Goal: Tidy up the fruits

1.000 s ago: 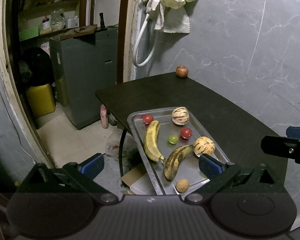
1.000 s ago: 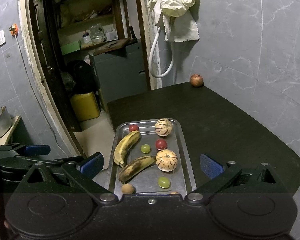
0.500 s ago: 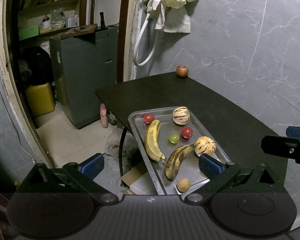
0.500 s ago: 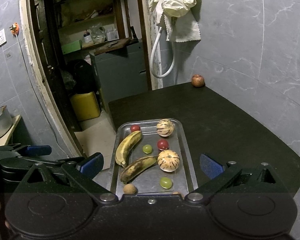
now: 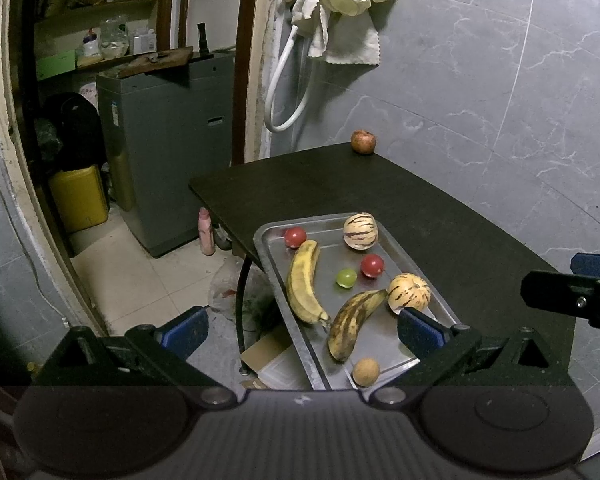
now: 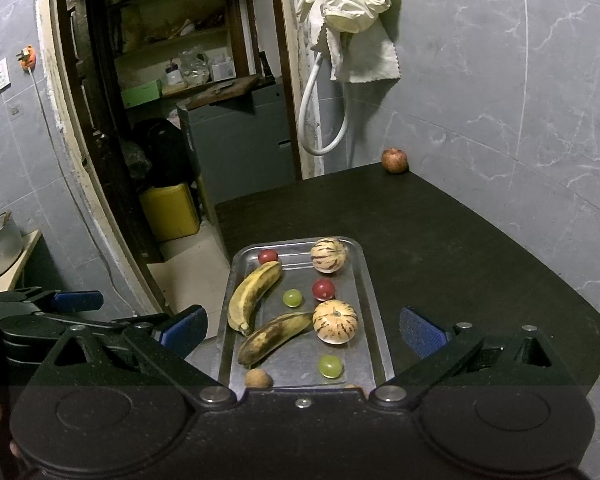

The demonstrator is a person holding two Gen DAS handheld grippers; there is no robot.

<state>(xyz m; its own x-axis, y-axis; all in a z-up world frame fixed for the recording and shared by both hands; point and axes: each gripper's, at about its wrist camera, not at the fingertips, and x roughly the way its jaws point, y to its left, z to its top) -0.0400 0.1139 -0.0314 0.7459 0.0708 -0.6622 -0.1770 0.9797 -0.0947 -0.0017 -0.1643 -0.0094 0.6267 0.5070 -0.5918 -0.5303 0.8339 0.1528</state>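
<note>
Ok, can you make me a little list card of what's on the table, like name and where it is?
tray: metal tray at the near left edge of the dark table
bananas: yellow banana and browner banana, both lying in the tray
striped melons: one at the far end, one in the middle
red tomatoes: two
green grapes: two
small brown fruit: near end
apple: alone at the table's far corner
left gripper: open, empty
right gripper: open, empty
</note>
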